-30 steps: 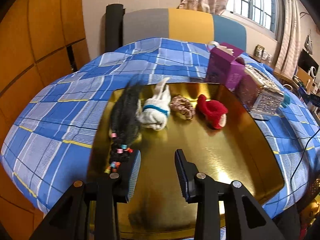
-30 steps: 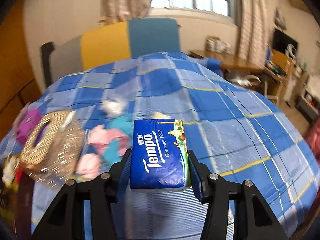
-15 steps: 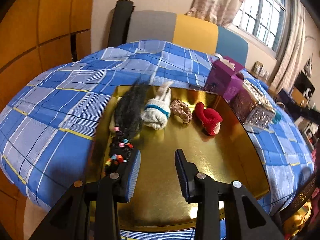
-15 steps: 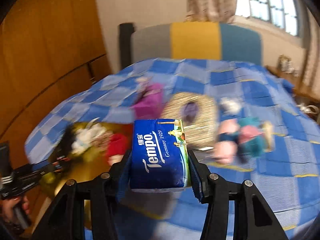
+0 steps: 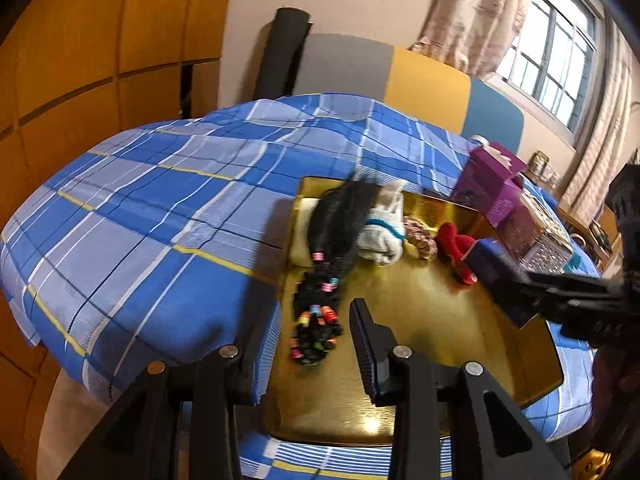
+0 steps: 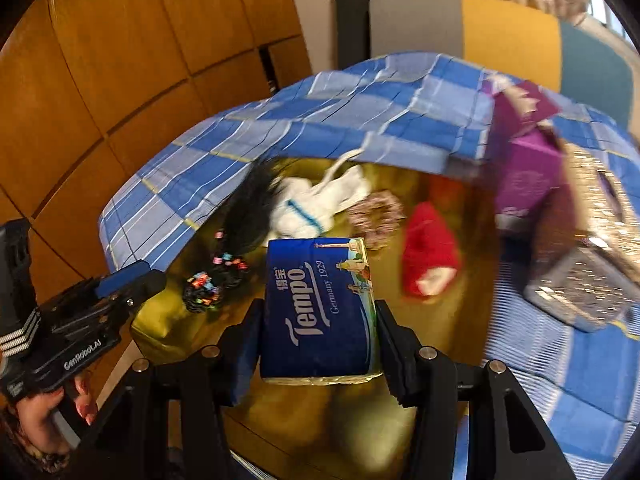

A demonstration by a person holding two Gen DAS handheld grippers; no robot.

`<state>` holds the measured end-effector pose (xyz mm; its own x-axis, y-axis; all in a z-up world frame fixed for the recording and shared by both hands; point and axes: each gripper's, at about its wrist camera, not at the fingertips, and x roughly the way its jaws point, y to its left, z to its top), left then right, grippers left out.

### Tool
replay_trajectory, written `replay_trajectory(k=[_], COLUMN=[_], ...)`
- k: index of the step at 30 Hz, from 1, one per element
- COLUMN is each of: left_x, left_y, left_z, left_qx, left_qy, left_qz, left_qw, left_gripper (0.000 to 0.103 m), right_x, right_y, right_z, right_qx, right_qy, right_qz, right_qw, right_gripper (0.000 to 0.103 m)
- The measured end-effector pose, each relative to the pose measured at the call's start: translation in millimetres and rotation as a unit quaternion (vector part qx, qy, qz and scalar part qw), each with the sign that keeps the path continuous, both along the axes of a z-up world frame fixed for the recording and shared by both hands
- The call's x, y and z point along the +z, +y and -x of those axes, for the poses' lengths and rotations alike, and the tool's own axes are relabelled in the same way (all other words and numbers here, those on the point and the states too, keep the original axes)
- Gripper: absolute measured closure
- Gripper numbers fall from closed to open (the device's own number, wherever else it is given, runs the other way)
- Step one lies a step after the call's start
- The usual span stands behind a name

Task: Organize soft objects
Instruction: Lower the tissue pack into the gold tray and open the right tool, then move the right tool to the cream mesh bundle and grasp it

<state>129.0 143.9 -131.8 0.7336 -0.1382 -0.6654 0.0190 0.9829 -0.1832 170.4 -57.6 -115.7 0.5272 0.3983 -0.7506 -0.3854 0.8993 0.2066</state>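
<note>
Holding blue tissue pack [image 6: 320,304], right gripper [image 6: 318,354] hangs over gold tray [image 6: 400,412], pointing down. Bare tray below; hair bundle [image 6: 240,216], white sock [image 6: 316,204], red hat [image 6: 430,256] line far edge. Left gripper [image 5: 308,356] half open, empty, at tray's near-left edge, hand [image 6: 44,424] gripping handle.

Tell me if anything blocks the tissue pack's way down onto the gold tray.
Nothing visible does. The right tongs hold the tissue pack above bare gold tray. The hair piece, white sock, scrunchie and red hat lie farther back.
</note>
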Motion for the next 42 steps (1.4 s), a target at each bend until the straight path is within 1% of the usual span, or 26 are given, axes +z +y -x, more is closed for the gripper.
replay_trajectory(k=[4, 7, 11, 14, 16, 18, 21, 25, 27, 29, 35, 39, 42], left_x=[0, 2, 2, 2, 2, 3, 5, 3, 2, 2, 4, 6, 6], left_y=[10, 15, 20, 20, 19, 19, 19, 17, 13, 7, -12, -27, -39], left_z=[-1, 0, 0, 1, 1, 1, 2, 1, 1, 2, 3, 4, 4], left_qx=[0.012, 0.019, 0.023, 0.024, 0.024, 0.024, 0.023, 0.021, 0.018, 0.011, -0.014, -0.034, -0.052], left_qy=[-0.001, -0.005, -0.006, -0.003, -0.001, -0.002, -0.006, -0.003, 0.000, 0.002, 0.004, 0.005, 0.009], left_qz=[0.012, 0.017, 0.026, 0.027, 0.028, 0.029, 0.028, 0.032, 0.031, 0.029, 0.031, 0.040, 0.035], left_qw=[0.9999, 0.9997, 0.9994, 0.9993, 0.9993, 0.9993, 0.9993, 0.9993, 0.9994, 0.9995, 0.9994, 0.9986, 0.9980], left_gripper=[0.068, 0.068, 0.068, 0.068, 0.068, 0.068, 0.068, 0.068, 0.068, 0.068, 0.068, 0.068, 0.068], right_x=[-12, -19, -31, -39, -44, -44, -35, -19, -10, -3, 8, 17, 22], right_y=[24, 34, 43, 52, 57, 59, 51, 32, 20, 11, -6, -23, -45], right_z=[-12, -18, -29, -36, -40, -40, -31, -21, -15, -9, 2, 14, 23], right_qx=[-0.007, -0.027, -0.062, -0.090, -0.093, -0.083, -0.073, -0.082, -0.087, -0.091, -0.090, -0.096, -0.113], right_qy=[0.023, 0.039, 0.074, 0.080, 0.086, 0.089, 0.071, 0.044, 0.030, 0.019, 0.005, -0.023, -0.039], right_qz=[-0.003, -0.006, -0.025, -0.032, -0.041, -0.066, -0.084, -0.080, -0.079, -0.074, -0.066, -0.045, -0.030], right_qw=[1.000, 0.999, 0.995, 0.992, 0.991, 0.990, 0.991, 0.992, 0.993, 0.993, 0.994, 0.994, 0.992], right_gripper=[0.050, 0.050, 0.048, 0.048, 0.044, 0.040, 0.036, 0.036, 0.032, 0.031, 0.030, 0.030, 0.030])
